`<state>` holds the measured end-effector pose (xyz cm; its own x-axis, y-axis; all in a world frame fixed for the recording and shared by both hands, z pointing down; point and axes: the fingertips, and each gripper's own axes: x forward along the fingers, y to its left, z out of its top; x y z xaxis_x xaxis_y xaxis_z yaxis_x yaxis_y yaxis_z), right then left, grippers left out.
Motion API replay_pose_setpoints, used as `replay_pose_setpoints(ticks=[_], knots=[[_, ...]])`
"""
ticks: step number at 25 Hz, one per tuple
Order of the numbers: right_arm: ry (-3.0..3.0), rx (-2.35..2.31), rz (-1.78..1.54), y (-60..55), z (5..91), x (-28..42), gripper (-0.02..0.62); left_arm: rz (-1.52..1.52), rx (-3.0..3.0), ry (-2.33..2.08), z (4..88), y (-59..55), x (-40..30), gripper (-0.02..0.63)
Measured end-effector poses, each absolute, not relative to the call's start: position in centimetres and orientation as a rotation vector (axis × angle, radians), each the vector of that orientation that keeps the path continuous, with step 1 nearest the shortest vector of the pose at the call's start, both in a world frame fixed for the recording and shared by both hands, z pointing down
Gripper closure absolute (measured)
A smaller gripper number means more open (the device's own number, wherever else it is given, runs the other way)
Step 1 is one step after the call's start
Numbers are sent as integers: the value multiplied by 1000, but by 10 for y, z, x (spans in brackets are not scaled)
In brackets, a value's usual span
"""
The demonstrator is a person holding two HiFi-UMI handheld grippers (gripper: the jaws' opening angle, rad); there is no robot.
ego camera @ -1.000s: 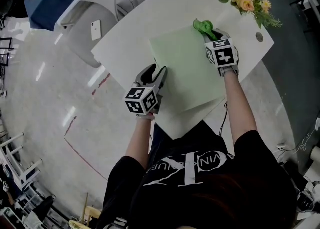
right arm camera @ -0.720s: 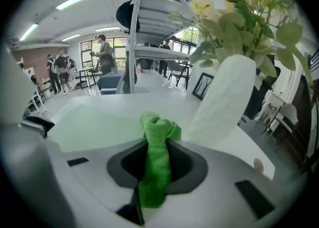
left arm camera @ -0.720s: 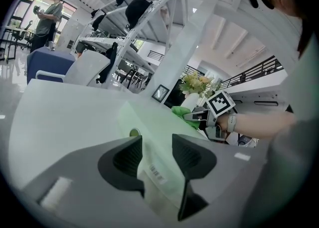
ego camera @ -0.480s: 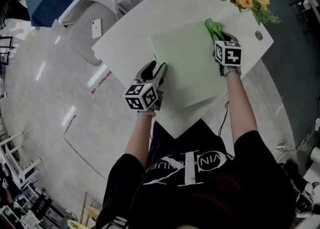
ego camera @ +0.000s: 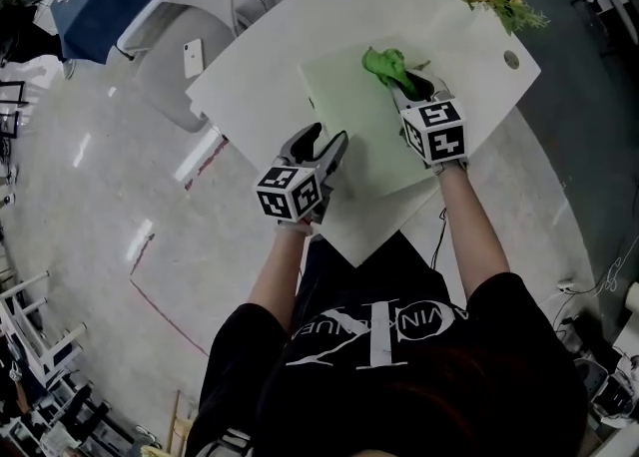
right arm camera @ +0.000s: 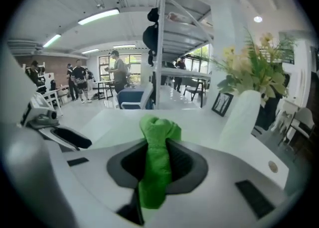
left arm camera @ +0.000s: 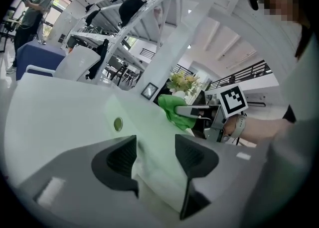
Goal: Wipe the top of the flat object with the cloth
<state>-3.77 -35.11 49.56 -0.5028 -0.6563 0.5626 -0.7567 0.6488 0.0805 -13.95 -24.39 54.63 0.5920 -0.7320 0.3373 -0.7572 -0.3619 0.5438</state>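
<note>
Between the pads of the right claw (right arm camera: 157,160) a bunched green cloth (right arm camera: 158,132) is pinched tight, the jaws closed on it. Its free end pokes out just ahead of the tips, over the far part of a pale green mat (ego camera: 354,136) that lies flat on the white table (ego camera: 260,66). Beyond this claw and to its right stands a bunch of yellow flowers (right arm camera: 251,70). Nearer the person, the left claw (left arm camera: 155,155) sits at the mat's near left edge with its 2 jaws opening. That edge shows between them, and the pads stand apart without squeezing it. Ahead of the left claw and to its right are the cloth and the right claw, while a round hole (left arm camera: 118,124) in the table lies ahead to its left. Well off to its left, a phone (ego camera: 193,57) rests on a grey chair
</note>
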Motion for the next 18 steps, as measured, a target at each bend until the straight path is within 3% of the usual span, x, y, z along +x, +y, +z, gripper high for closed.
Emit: replay_pose_setpoints(ticks=[15, 18], knots=[[-2373, 652, 150, -239, 504, -140, 528, 125, 2145, -1088, 555, -204, -121, 373], [-2321, 582, 125, -227, 520, -144, 528, 115, 2096, -1110, 557, -199, -119, 407]])
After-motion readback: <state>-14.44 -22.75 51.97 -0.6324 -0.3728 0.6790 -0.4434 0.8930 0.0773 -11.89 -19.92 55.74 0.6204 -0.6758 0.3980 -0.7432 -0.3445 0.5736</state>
